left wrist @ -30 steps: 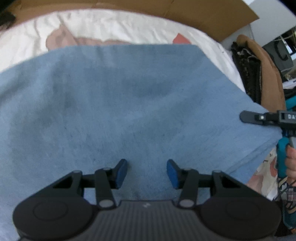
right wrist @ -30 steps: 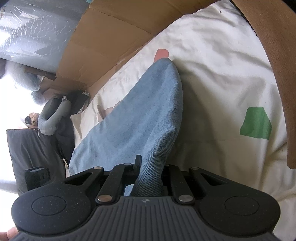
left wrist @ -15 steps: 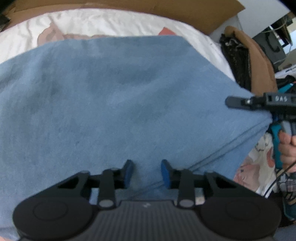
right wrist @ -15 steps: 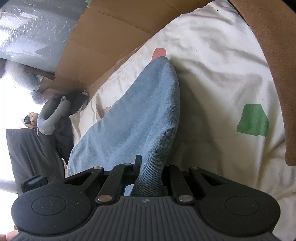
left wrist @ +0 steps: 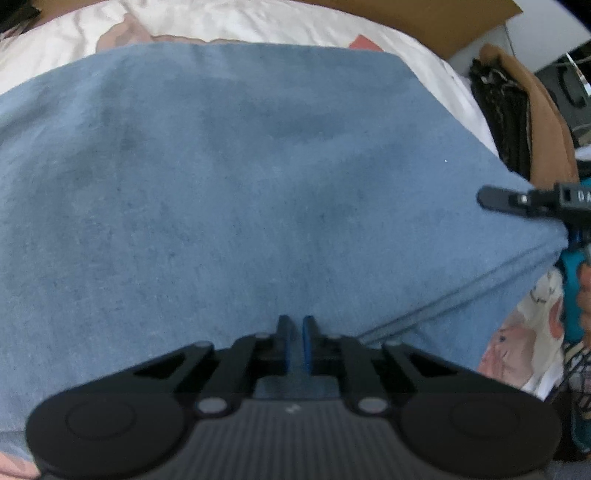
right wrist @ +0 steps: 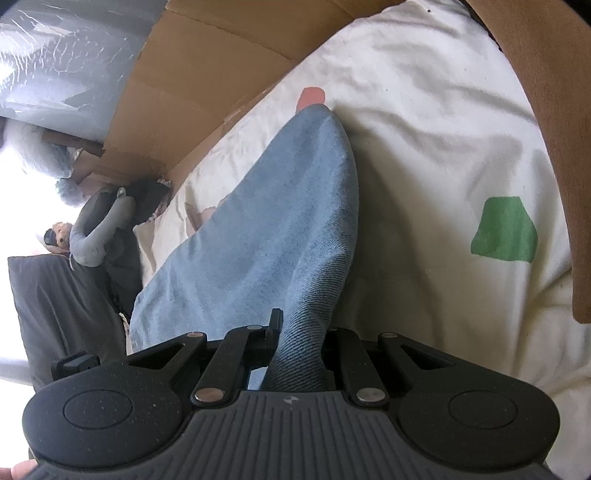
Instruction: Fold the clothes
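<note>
A blue garment (left wrist: 258,177) lies spread over the white bed sheet (left wrist: 229,22) and fills most of the left wrist view. My left gripper (left wrist: 294,325) is shut on its near edge, blue pads almost touching with a thin fold between them. My right gripper (right wrist: 299,332) is shut on a bunched corner of the same blue garment (right wrist: 280,229), which rises from the sheet in a ridge. In the left wrist view the right gripper (left wrist: 489,199) shows side-on at the garment's right corner, with a hand (left wrist: 583,291) on its teal handle.
Brown cardboard (right wrist: 207,66) lines the far side of the bed. The white sheet (right wrist: 436,155) carries a green patch (right wrist: 506,232) and a pink one (right wrist: 312,98). A brown garment with dark cloth (left wrist: 517,118) hangs at the right. Grey bags and a soft toy (right wrist: 59,236) lie left.
My left gripper's fingers have come together from wide open onto the garment's near edge. The right gripper keeps its hold and has barely moved.
</note>
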A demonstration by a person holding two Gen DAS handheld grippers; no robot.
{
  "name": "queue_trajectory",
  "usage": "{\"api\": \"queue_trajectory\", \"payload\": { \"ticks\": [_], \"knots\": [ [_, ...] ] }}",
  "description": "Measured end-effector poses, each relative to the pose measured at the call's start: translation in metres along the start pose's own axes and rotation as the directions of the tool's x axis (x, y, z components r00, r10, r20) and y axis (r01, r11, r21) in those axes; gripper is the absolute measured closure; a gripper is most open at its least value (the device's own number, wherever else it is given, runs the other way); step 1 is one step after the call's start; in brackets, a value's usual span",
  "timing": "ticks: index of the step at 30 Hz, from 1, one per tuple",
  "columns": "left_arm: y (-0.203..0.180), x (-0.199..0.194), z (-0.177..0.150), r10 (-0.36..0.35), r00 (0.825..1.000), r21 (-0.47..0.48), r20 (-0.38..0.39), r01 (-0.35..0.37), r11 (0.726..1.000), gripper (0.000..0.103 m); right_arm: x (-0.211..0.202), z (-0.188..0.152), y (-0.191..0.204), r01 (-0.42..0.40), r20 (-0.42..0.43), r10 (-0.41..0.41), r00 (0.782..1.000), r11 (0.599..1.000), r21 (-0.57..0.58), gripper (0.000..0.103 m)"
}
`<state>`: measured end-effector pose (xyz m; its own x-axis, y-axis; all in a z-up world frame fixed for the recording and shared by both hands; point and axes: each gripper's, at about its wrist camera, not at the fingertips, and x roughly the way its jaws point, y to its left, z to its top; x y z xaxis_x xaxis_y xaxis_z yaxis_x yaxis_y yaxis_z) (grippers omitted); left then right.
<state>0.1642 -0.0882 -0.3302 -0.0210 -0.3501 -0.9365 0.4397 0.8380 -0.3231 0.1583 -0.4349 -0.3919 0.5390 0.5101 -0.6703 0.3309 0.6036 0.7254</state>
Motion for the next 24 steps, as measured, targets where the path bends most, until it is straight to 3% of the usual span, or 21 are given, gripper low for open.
{"api": "queue_trajectory", "payload": {
  "ticks": [2, 9, 12, 16, 20, 24],
  "knots": [
    [0.003, 0.003, -0.004, -0.010, 0.999, -0.014, -0.034, 0.009, 1.000, 0.101, 0.000, 0.000, -0.001, 0.000, 0.000, 0.000, 1.000, 1.000, 0.004, 0.096],
    [-0.001, -0.002, -0.014, -0.010, 0.997, 0.011, -0.072, 0.010, 1.000, 0.101, -0.001, -0.002, -0.006, 0.002, 0.001, -0.002, 1.000, 1.000, 0.016, 0.096],
    [-0.005, -0.017, -0.010, -0.030, 0.998, 0.028, -0.056, 0.032, 0.999, 0.097, -0.003, -0.002, -0.005, 0.001, 0.005, -0.001, 1.000, 1.000, 0.012, 0.096],
    [-0.005, -0.032, 0.001, -0.007, 1.000, 0.042, 0.006, 0.007, 0.999, 0.089, -0.003, -0.001, -0.003, -0.001, 0.009, 0.001, 1.000, 1.000, 0.012, 0.096],
    [-0.001, -0.027, 0.021, 0.017, 0.999, 0.003, 0.032, -0.017, 1.000, 0.088, -0.002, 0.000, -0.001, -0.002, 0.014, 0.002, 1.000, 1.000, 0.012, 0.096],
    [0.001, -0.003, 0.031, 0.043, 0.999, -0.016, 0.003, -0.043, 0.999, 0.088, -0.002, 0.001, 0.002, -0.004, 0.018, 0.003, 1.000, 1.000, 0.011, 0.096]
  ]
}}
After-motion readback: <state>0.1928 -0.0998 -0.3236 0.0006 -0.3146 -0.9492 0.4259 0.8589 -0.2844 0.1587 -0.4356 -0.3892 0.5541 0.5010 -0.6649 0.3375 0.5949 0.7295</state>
